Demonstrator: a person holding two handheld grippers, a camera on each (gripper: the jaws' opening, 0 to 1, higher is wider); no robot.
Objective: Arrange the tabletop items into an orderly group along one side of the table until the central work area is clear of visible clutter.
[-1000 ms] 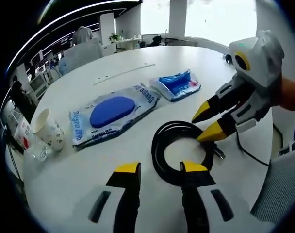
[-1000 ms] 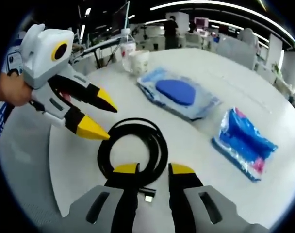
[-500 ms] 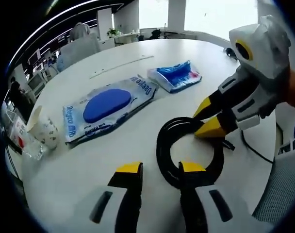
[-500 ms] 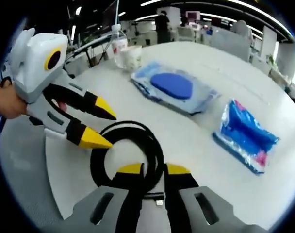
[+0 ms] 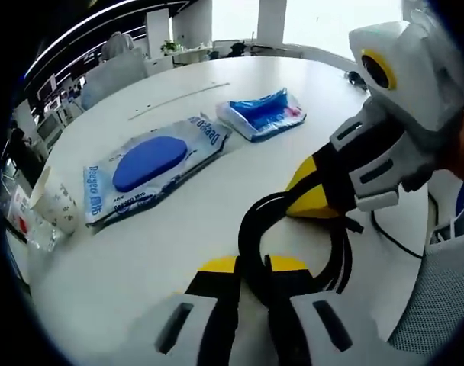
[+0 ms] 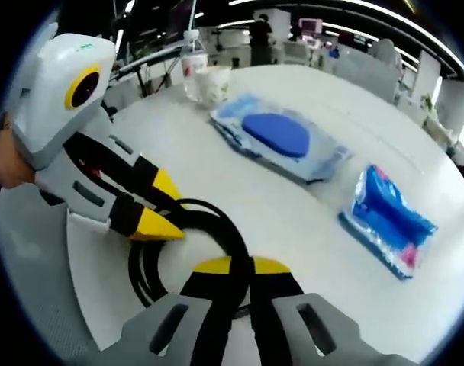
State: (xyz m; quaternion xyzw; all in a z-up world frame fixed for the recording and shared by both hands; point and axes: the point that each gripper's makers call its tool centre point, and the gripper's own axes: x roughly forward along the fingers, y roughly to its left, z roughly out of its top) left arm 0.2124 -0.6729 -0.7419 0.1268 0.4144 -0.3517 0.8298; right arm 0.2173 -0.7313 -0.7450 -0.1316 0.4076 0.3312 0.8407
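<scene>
Both the left claw (image 5: 251, 266) and right claw (image 6: 242, 266) clamp the looped black cable (image 5: 256, 221), flat on the white surface (image 5: 178, 229).

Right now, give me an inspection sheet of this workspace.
Surface: round white table.
Job's things: coiled black cable; large clear pouch with a blue oval pad; small blue plastic packet.
Clutter: patterned paper cup and clear plastic bottle at the table edge.
Grippers: left gripper and right gripper both shut on the coil.
Cables: thin black lead trailing off the table edge.
Surroundings: open office, desks, people in the distance.
</scene>
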